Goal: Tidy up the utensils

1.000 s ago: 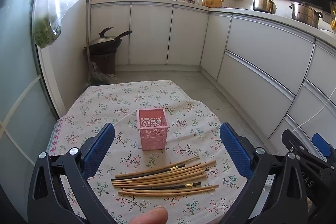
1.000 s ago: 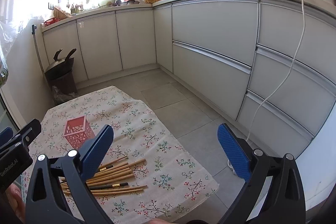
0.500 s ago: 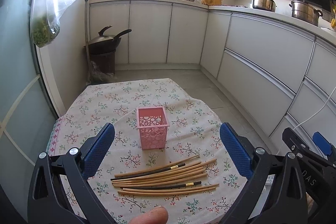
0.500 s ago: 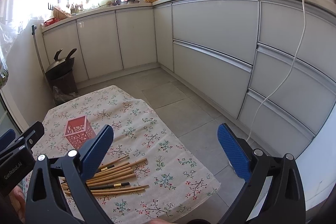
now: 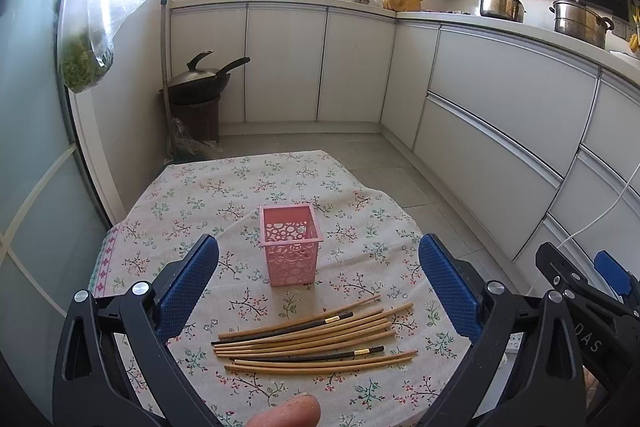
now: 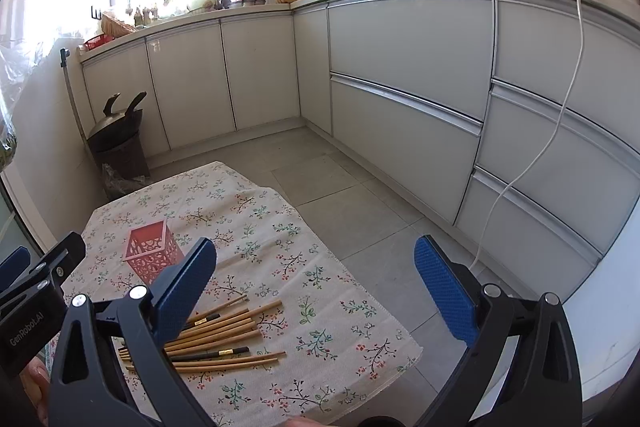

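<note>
A pink perforated holder (image 5: pixel 291 244) (image 6: pixel 151 255) stands upright and empty on a small table with a floral cloth (image 5: pixel 224 195) (image 6: pixel 312 307). In front of it lies a loose bundle of several wooden chopsticks (image 5: pixel 316 341) (image 6: pixel 224 337), two of them dark with gold bands. My left gripper (image 5: pixel 318 287) hovers open above the bundle, nothing between its blue pads. My right gripper (image 6: pixel 314 291) is open too, held above the table's right edge, its left pad over the chopstick ends. Each gripper shows at the edge of the other's view.
White kitchen cabinets (image 5: pixel 500 115) run along the back and right, with pots on the counter. A black wok (image 5: pixel 200 79) sits on a dark bin by the left wall. A white cable (image 6: pixel 532 163) hangs down the cabinets. Tiled floor (image 6: pixel 352 195) lies beyond the table.
Both views have shifted only slightly; the table appears a touch nearer the centre. The chopsticks and the holder have not moved, and both grippers stay open.
</note>
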A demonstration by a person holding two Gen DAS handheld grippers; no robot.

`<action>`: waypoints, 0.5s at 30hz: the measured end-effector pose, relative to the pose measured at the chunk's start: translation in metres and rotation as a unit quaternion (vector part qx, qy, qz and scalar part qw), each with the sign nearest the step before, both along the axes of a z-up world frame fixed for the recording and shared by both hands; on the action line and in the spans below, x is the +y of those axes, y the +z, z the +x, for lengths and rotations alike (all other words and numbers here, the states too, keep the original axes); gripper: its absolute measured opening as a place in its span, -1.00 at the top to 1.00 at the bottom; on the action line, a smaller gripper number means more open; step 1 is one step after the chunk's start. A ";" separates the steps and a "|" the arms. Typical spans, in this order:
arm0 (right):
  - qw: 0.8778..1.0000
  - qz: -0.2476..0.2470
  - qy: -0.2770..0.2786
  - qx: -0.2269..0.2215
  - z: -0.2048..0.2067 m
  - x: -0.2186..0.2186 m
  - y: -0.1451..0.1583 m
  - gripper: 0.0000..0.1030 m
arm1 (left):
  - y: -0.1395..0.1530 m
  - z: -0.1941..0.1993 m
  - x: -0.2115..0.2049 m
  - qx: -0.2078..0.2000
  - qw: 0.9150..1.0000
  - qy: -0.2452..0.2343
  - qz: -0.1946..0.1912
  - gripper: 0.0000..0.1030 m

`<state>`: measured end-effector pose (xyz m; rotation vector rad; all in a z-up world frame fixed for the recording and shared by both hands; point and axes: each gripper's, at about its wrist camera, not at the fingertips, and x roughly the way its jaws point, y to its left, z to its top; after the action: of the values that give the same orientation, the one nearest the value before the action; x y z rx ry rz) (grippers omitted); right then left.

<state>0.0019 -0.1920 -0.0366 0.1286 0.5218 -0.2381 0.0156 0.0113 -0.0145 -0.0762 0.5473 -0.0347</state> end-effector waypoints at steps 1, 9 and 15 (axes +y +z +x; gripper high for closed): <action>1.000 0.000 0.000 0.000 0.000 0.000 0.000 -0.88 | -0.001 0.000 0.000 0.000 1.000 0.000 0.000 -0.86; 1.000 0.002 0.000 0.000 0.000 0.001 0.000 -0.88 | 0.001 0.000 -0.002 -0.003 1.000 -0.002 0.000 -0.86; 1.000 0.002 0.000 0.000 0.001 0.000 0.000 -0.88 | 0.003 -0.002 -0.003 -0.004 1.000 -0.002 0.000 -0.86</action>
<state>0.0027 -0.1917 -0.0364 0.1335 0.5224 -0.2370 0.0134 0.0084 -0.0114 -0.0743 0.5401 -0.0385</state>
